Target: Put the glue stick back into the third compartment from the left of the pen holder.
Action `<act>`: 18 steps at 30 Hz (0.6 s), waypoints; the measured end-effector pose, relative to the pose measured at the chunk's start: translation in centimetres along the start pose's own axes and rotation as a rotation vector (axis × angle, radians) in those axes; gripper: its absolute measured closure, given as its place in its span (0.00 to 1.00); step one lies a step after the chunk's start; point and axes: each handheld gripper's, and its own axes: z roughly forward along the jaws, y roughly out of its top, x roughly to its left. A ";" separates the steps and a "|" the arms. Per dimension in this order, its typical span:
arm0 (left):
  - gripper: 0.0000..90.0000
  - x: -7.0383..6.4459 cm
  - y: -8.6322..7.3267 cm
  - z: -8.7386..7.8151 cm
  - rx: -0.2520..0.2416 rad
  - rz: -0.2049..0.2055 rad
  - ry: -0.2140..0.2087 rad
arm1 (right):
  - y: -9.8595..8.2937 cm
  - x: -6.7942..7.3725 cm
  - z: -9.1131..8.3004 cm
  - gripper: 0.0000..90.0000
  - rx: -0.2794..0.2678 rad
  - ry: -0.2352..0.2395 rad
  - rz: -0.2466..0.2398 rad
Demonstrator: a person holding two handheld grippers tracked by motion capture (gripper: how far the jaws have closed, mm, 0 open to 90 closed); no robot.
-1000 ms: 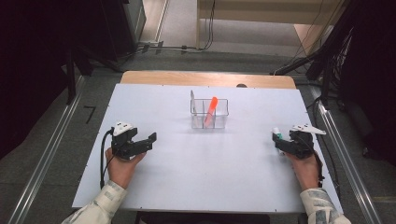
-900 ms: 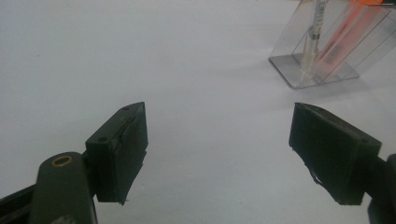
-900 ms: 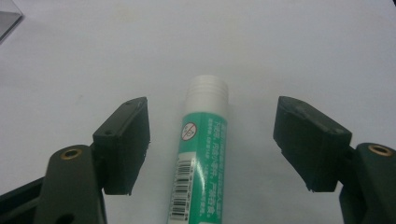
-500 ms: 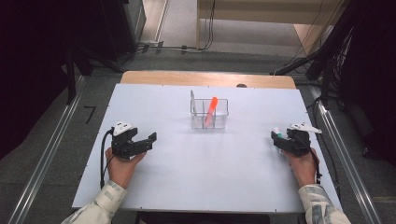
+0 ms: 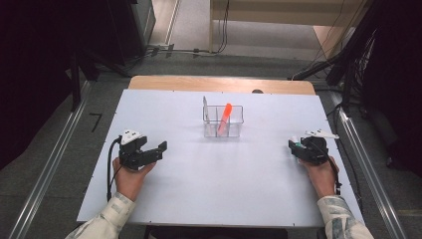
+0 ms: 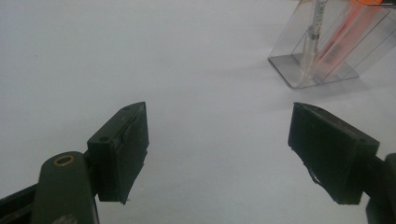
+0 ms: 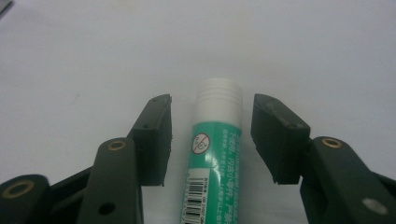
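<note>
A green glue stick [image 7: 215, 158] with a white ribbed cap lies on the white table [image 5: 224, 174] at the right. My right gripper [image 7: 212, 135] is open around it, one jaw on each side with a small gap to the tube. In the high view the right gripper [image 5: 294, 149] sits low near the table's right edge, and the glue stick's [image 5: 295, 141] tip pokes out to its left. My left gripper [image 5: 160, 150] rests at the left of the table, open wide. Between its jaws the left gripper [image 6: 217, 154] holds nothing but bare table.
A clear divided box [image 5: 223, 121] stands at the table's far middle with an orange marker [image 5: 225, 115] leaning in it and a slim clear pen [image 5: 205, 105] at its left end. From the left gripper view the box [image 6: 327, 51] is ahead to the right.
My right gripper has shifted slightly left along the glue stick. The left gripper has stayed put.
</note>
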 end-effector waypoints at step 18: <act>0.24 0.0 0.0 0.0 0.000 0.001 -0.005 | 0.6 -0.1 0.8 0.70 0.086 -0.012 0.002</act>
